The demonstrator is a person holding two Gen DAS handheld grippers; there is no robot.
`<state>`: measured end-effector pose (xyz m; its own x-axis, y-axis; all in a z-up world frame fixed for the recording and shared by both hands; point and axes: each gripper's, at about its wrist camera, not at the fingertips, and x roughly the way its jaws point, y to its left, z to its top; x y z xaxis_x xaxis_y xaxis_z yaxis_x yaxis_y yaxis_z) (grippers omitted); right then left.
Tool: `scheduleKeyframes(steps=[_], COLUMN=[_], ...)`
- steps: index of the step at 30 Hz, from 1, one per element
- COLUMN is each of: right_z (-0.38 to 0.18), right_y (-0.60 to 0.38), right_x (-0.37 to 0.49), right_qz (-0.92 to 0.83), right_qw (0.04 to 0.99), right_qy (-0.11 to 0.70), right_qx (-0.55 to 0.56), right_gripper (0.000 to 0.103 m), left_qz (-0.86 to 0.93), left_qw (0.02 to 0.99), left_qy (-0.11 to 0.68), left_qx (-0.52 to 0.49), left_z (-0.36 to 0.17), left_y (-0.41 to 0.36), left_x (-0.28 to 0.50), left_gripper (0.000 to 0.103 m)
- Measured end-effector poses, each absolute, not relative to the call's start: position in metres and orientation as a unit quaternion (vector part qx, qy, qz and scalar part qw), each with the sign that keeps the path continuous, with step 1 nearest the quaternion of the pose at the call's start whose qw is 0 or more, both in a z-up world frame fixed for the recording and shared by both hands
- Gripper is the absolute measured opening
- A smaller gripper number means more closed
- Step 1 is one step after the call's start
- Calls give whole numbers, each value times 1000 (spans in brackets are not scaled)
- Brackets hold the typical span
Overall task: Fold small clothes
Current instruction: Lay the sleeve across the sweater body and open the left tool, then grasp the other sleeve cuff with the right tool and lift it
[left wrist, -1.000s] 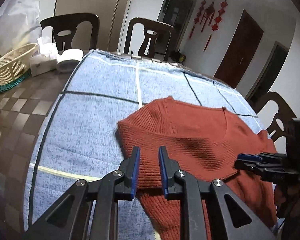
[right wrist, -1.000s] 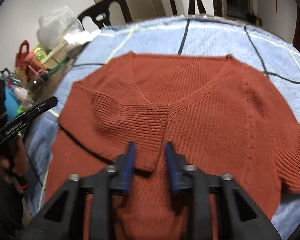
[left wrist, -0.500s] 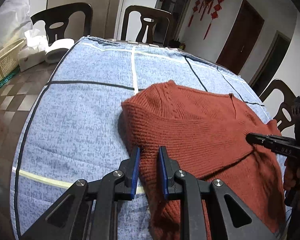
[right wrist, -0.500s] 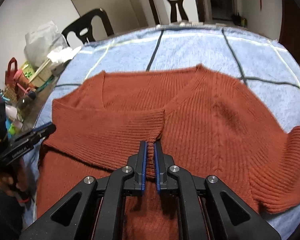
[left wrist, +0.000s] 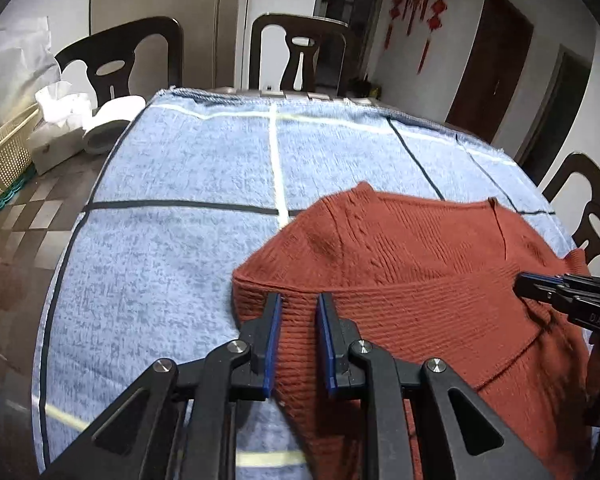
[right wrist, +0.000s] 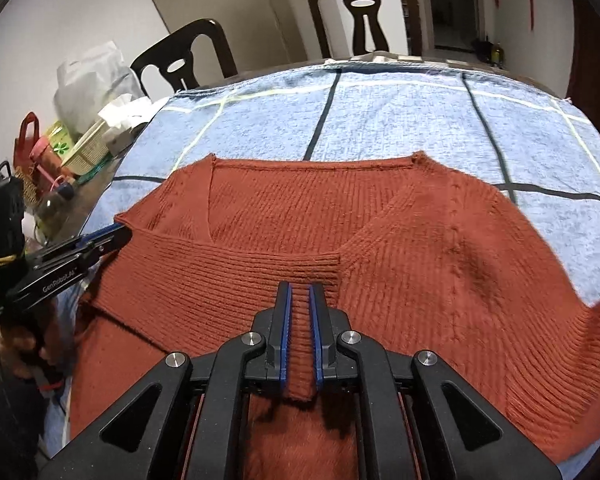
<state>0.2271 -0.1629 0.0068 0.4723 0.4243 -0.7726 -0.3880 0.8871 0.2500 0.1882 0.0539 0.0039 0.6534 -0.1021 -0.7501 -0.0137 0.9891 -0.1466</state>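
Note:
A rust-red knitted sweater lies flat on a blue checked cloth. One sleeve is folded across its chest. My right gripper is shut on that sleeve's ribbed cuff, and a strip of the knit runs between its blue pads. In the left wrist view it comes in from the right edge. My left gripper is low over the folded side edge, its jaws slightly apart with knit showing in the gap. In the right wrist view its tip is at that fold.
Dark chairs ring the table. On the bare tabletop to the left are a cream basket, a tissue box and a paper roll. More clutter and a red bag lie beyond the cloth's left edge.
The right gripper went from open above the cuff to shut on it. The left gripper moved down and across toward the sweater's folded side edge, its gap unchanged.

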Motion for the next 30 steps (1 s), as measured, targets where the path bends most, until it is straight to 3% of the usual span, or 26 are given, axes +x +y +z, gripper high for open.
scheduleKeyframes(steps=[6,8,10,21,27,29,30], right_z=[-4,-3,3,0,19,22,22], right_y=[-162,-162,-164,-177,-199,-210,-216], right_x=[202,201,199,189,158,147,142], right_qz=[251,250,248,238,222,212,208], right_qw=[853,854,856,860,882,888,890], right_qy=[457,456,454,451,416,409,405], right_qx=[-18,-18,-12,-6,-12,-7,-2], right_gripper=[8,8,9,10,20,27,40], left_qz=[-65,-69,-47,3,3,-4,-9], left_qw=[901,898,902,902,912,916,918], left_qy=[415,426,426,430,408,399,393], left_qx=[-106,-84,-45,-42,-45,-48,-49], left_z=[15,9,2,4,23,29,31], left_y=[52,43,36,51,49,43,40], left_x=[140,133,131,128,101,90,84], left_gripper=[21,21,28,28,28,28,28])
